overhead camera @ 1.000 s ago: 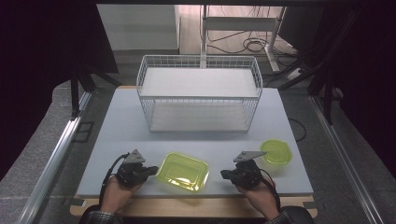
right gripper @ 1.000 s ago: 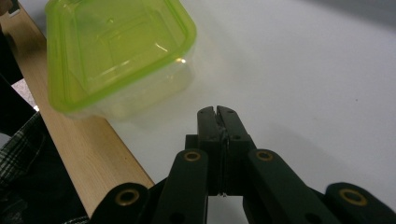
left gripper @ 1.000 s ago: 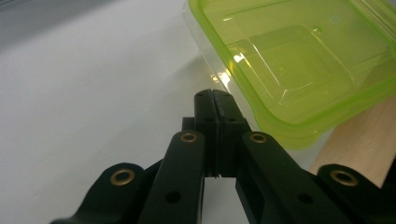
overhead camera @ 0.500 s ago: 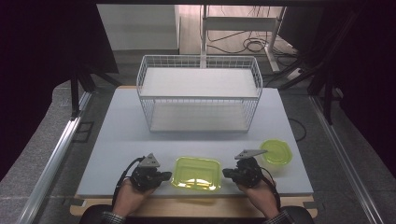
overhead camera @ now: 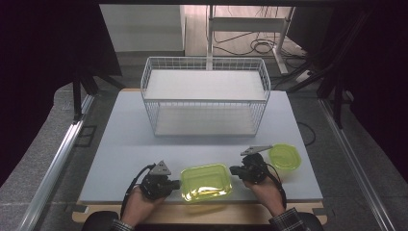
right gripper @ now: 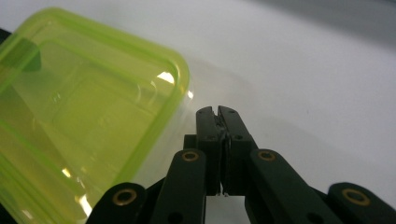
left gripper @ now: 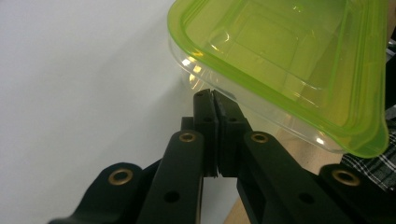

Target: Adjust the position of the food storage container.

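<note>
A rectangular yellow-green lidded container [overhead camera: 206,182] [left gripper: 289,56] [right gripper: 79,126] lies at the front middle of the grey table [overhead camera: 120,144]. My left gripper [overhead camera: 177,183] [left gripper: 212,95] is shut with nothing between its jaws, and its tips rest against the container's left side, under the lid's rim. My right gripper [overhead camera: 232,170] [right gripper: 216,111] is also shut and holds nothing. Its tips sit just beside the container's right far corner, and I cannot tell whether they touch it.
A round yellow-green container [overhead camera: 285,156] sits just right of my right hand. A white wire basket with a shelf [overhead camera: 204,98] stands at the back middle of the table. The wooden front edge [overhead camera: 192,214] runs close under the rectangular container.
My left gripper has slid to the right, and the rectangular container has shifted right with it toward my right gripper. The right gripper has stayed in place.
</note>
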`<state>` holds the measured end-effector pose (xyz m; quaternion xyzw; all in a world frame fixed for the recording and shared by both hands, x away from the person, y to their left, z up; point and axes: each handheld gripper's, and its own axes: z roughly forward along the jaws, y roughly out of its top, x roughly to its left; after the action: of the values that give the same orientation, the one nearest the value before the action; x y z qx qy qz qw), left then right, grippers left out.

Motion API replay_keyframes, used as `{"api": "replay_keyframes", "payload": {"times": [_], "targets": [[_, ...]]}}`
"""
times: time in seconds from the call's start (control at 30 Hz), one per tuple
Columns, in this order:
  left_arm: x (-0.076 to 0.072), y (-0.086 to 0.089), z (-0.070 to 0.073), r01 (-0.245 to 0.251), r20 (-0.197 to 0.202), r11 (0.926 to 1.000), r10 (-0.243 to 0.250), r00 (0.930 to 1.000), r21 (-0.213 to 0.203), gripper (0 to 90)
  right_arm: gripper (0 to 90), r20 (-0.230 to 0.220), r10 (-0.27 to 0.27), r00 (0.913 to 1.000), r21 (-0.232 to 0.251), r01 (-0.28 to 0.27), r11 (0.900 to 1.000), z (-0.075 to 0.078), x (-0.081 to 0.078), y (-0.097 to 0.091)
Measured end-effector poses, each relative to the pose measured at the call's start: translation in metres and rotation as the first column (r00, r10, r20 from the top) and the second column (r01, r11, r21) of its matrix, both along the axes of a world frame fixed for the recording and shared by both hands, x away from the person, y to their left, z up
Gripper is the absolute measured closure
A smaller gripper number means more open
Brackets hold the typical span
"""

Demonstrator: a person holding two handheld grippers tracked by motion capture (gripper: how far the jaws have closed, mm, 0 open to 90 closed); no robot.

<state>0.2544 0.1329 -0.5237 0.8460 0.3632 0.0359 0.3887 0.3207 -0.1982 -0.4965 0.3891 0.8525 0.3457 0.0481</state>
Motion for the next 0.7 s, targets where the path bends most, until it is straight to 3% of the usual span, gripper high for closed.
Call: {"api": "replay_keyframes", "payload": {"times": [0.13, 0.4, 0.7], "targets": [[-0.007, 0.004, 0.000, 0.002, -0.014, 0.9999, -0.002, 0.9999, -0.016, 88.4, 87.4, -0.016, 0.014, 0.9998, -0.012, -0.014, 0.9998, -0.001, -0.015, -0.007], [-0.005, -0.003, -0.001, 0.009, -0.011, 0.9999, -0.009, 0.9999, 0.006, 88.2, 87.3, -0.086, 0.081, 0.9930, 0.001, -0.082, 0.9967, -0.011, -0.054, -0.009], [0.008, -0.009, -0.003, -0.009, -0.026, 0.9999, 0.009, 0.9996, 0.006, 88.3, 87.2, -0.066, 0.077, 0.9948, -0.015, -0.078, 0.9968, -0.012, -0.041, 0.001]]}}
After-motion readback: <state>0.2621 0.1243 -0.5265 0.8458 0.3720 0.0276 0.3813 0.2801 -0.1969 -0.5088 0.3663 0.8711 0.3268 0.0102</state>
